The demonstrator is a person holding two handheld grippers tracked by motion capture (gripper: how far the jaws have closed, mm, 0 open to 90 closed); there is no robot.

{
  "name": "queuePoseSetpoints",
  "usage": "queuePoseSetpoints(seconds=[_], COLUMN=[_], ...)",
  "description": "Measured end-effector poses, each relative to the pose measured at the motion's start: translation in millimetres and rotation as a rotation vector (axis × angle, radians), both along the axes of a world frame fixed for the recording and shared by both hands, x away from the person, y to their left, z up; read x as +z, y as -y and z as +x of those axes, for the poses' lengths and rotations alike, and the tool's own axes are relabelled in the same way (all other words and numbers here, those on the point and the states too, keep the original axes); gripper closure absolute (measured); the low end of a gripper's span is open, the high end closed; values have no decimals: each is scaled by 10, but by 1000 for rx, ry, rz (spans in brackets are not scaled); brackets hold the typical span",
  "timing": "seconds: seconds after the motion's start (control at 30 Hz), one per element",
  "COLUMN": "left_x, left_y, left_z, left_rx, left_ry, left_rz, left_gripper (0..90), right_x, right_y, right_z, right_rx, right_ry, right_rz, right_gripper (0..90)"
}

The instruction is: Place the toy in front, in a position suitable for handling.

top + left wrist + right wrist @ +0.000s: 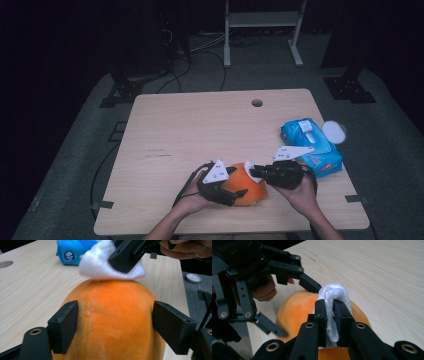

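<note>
An orange plush toy (248,190) lies near the table's front edge. My left gripper (235,195) holds it from the left, and in the left gripper view its two black jaws (116,308) press against the toy's (112,322) sides. My right gripper (256,173) comes in from the right and is shut on a bunched white wipe (334,291). The wipe (100,265) rests on the top of the toy. In the right gripper view the wipe sticks out past the closed jaws (330,307), over the orange fabric (294,310).
A blue pack of wipes (312,147) lies on the table's right side, just behind my right hand. A small white dish (334,131) sits beyond the right edge. A round hole (257,103) is near the far edge of the wooden table (200,130).
</note>
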State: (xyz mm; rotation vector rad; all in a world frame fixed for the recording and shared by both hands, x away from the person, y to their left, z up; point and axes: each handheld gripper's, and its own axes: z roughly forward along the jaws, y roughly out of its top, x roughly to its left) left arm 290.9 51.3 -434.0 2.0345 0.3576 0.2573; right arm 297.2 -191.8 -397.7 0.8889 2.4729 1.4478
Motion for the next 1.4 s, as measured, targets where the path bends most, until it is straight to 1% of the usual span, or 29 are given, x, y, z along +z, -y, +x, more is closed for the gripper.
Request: queuePoseSetpoints(seconds=[0.03, 0.07, 0.1, 0.13, 0.2, 0.27, 0.3, 0.37, 0.4, 0.47, 0.53, 0.57, 0.63, 0.7, 0.73, 0.8, 0.87, 0.9, 0.93, 0.97, 1.0, 1.03, 1.07, 1.13, 1.2, 1.23, 1.3, 1.33, 1.4], left_x=[5, 7, 14, 19, 10, -46, -83, -114, -103, -59, -11, 13, 64, 70, 62, 34, 20, 12, -11, -31, -60, -88, -109, -91, -28, 2, 50, 80, 132], left_y=[-6, -29, -78, -106, -164, -188, -181, -160, -157, -147, -134, -122, -99, -79, -75, -84, -116, -135, -155, -161, -162, -155, -145, -137, -148, -152, -149, -147, -167], left_z=[3, 19, 55, 77, 140, 183, 191, 178, 172, 151, 133, 118, 83, 66, 66, 87, 126, 146, 169, 182, 196, 205, 201, 177, 172, 170, 143, 126, 118], left_rx=[-5, -12, -13, -6, 20, 10, 2, -5, -7, 7, 18, 21, 19, 7, 7, 2, 4, 8, 13, 14, 11, 1, -10, -4, 0, 4, 11, 13, 18], left_ry=[4, -7, -28, -40, -75, -133, -149, -144, -140, -112, -90, -73, -41, -32, -28, -40, -59, -75, -88, -99, -121, -139, -141, -116, -109, -106, -82, -72, -58], left_rz=[1, -20, -49, -61, -60, -53, -46, -40, -37, -29, -30, -31, -16, -8, -3, -10, -33, -36, -36, -39, -44, -48, -48, -43, -38, -31, -36, -29, -26], left_gripper=[202, 189, 176, 165, 94, 73, 73, 79, 121, 215, 273, 295, 315, 318, 307, 242, 158, 120, 90, 76, 76, 82, 125, 229, 308, 329, 357, 361, 365], right_x=[-1, -12, -29, -45, -59, -76, -87, -102, -102, -86, -49, -25, 31, 72, 77, 48, -7, -28, -40, -43, -43, -46, -50, -44, -10, 16, 63, 80, 105], right_y=[-25, -32, -19, 11, 60, 126, 157, 199, 196, 157, 91, 55, -17, -60, -77, -76, -42, -11, 30, 75, 95, 116, 120, 86, 41, 17, -28, -56, -104], right_z=[-9, -12, -4, 9, 18, 32, 42, 63, 61, 42, 10, -10, -52, -82, -91, -81, -52, -34, -15, 4, 12, 24, 28, 6, -29, -52, -98, -122, -164], right_rx=[2, 0, 0, 4, 3, -6, -17, -29, -32, -33, -32, -24, -5, 21, 27, 21, 6, -2, -6, -13, -20, -24, -24, -24, -15, -10, 12, 26, 27], right_ry=[9, 10, 2, -8, -21, -26, -31, -41, -40, -26, 4, 13, 41, 54, 57, 53, 46, 35, 18, 11, 10, 4, -1, 12, 29, 41, 68, 80, 108], right_rz=[-22, -36, -34, -33, -34, -35, -33, -28, -29, -35, -41, -31, -20, -5, -14, -35, -61, -61, -48, -44, -44, -39, -31, -43, -33, -32, -16, -9, -34], right_gripper=[812, 812, 812, 812, 811, 811, 810, 811, 811, 812, 812, 813, 813, 813, 813, 813, 814, 813, 813, 813, 813, 813, 813, 813, 814, 813, 814, 814, 814])
